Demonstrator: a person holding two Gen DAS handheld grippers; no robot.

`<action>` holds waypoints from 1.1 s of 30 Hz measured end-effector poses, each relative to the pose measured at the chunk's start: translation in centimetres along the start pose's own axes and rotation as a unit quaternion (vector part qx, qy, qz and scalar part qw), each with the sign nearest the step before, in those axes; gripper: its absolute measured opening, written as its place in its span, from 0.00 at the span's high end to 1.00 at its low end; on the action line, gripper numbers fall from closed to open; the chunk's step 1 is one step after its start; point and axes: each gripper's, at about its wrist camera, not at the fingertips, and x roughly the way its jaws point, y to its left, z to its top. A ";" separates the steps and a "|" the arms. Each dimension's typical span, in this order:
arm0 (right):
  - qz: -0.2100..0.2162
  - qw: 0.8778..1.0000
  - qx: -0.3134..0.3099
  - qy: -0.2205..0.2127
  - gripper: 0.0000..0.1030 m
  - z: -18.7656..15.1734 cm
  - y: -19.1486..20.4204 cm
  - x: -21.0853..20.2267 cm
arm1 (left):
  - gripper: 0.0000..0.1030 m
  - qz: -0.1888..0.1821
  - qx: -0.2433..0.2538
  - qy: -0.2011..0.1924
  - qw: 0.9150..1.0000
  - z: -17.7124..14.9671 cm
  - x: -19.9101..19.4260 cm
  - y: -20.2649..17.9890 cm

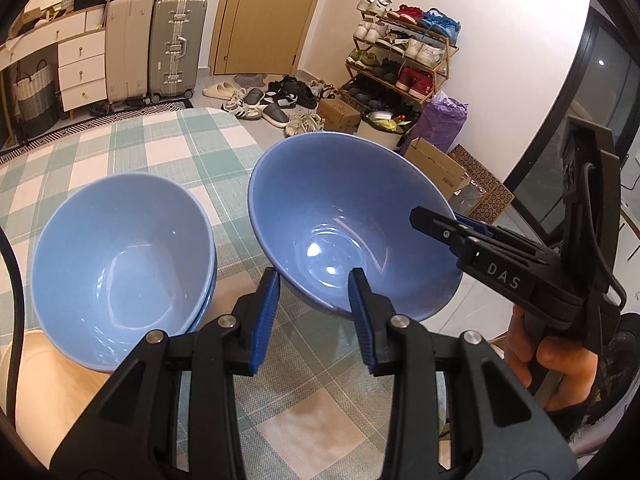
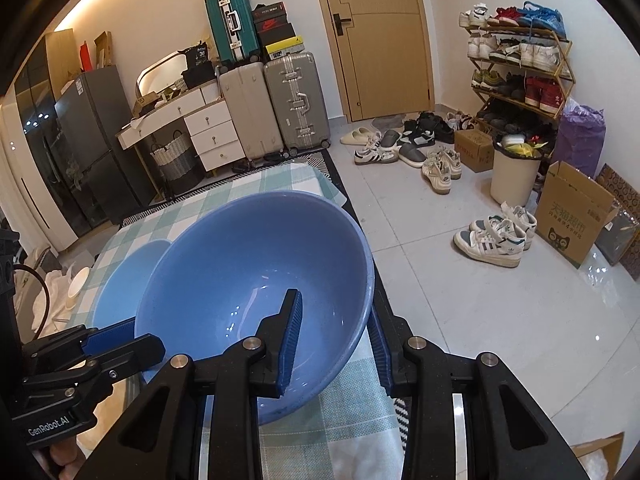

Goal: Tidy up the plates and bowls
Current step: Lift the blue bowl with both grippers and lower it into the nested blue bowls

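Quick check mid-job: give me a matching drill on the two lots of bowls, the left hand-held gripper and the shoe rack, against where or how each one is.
Things:
1. tilted bowl
2. stack of bowls
3. left hand-held gripper
4. shoe rack

States or places:
A. against the wall, right of the door
B. open, fingers either side of the tilted bowl's near rim
C. sitting on the checked tablecloth
D. clamped at its rim by the right hand-held gripper

Pairs: 1-D, 2-C, 3-B, 4-A
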 end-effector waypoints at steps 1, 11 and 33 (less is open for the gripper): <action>0.000 1.000 -0.002 -0.004 0.67 0.1 0.3 -0.4 | 0.69 -0.001 0.001 -0.002 1.000 0.0 -0.5 -0.1; 0.003 0.999 -0.030 -0.033 0.67 1.8 4.8 -3.2 | 0.69 -0.006 -0.015 -0.040 0.999 0.6 -5.9 1.9; 0.065 0.992 -0.104 -0.036 0.67 3.8 19.7 -2.6 | 0.69 0.065 -0.058 -0.098 0.991 0.6 -18.4 12.3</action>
